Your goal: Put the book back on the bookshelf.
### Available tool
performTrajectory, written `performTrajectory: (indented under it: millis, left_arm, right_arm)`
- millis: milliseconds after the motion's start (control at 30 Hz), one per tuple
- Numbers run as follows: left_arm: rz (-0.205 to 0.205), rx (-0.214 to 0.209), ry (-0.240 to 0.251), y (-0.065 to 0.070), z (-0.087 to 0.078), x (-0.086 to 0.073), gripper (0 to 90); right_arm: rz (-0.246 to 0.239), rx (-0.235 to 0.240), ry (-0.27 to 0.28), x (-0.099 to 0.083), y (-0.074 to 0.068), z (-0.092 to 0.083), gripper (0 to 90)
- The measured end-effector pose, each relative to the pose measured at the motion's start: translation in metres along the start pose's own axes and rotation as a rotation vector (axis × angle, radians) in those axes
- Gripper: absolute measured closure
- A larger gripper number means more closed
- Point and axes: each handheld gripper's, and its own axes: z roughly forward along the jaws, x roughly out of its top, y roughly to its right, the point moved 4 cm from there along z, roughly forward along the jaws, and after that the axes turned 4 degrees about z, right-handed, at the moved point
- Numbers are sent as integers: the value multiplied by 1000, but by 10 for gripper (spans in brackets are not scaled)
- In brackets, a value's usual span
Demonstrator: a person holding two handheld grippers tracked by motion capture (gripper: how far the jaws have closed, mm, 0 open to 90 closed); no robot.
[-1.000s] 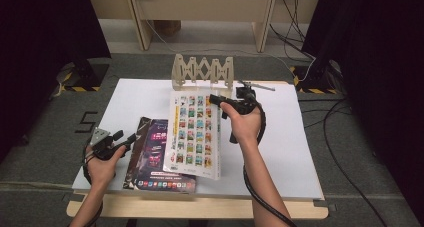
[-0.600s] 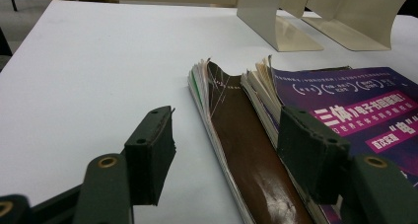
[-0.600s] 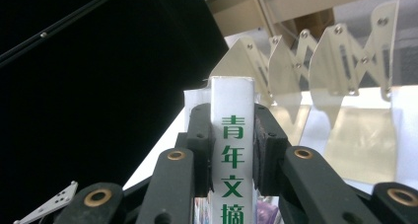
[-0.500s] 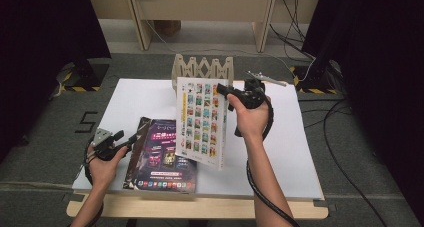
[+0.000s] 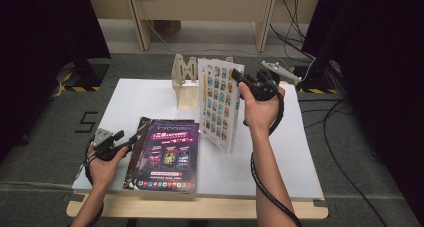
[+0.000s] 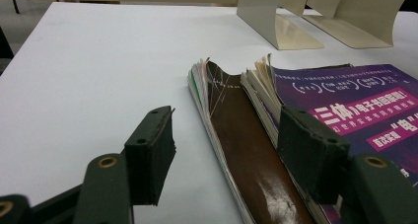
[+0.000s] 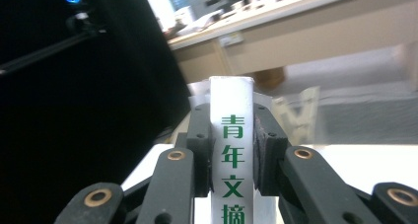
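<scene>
Above the white table [image 5: 150, 94], right tongs [image 5: 235, 78] clamp the white magazine with gridded cover [image 5: 217, 104] by its spine, upright, likely for the beige slotted rack [image 5: 187, 82]. Left tongs [image 5: 134, 138] gape beside the purple-covered magazine stack [image 5: 167, 154], probably steadying it.

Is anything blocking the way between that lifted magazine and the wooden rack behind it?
Nothing visible does. The right tongs hold the magazine upright just in front of the rack, with bare table around it.
</scene>
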Motion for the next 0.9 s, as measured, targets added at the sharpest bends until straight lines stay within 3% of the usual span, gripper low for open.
performTrajectory:
  millis: [167,333,700,900]
  left_arm:
    - [5,0,-2,0,0,0,382]
    - [8,1,1,1,1,0,382]
    - [3,-2,1,0,0,0,378]
    - [0,-2,2,0,0,0,377]
  right_arm:
    - [14,-27,46,9,10,-5,745]
    - [5,-45,66,14,9,-6,745]
    - [6,-39,64,23,6,12,746]
    - [-22,-54,88,28,5,23,746]
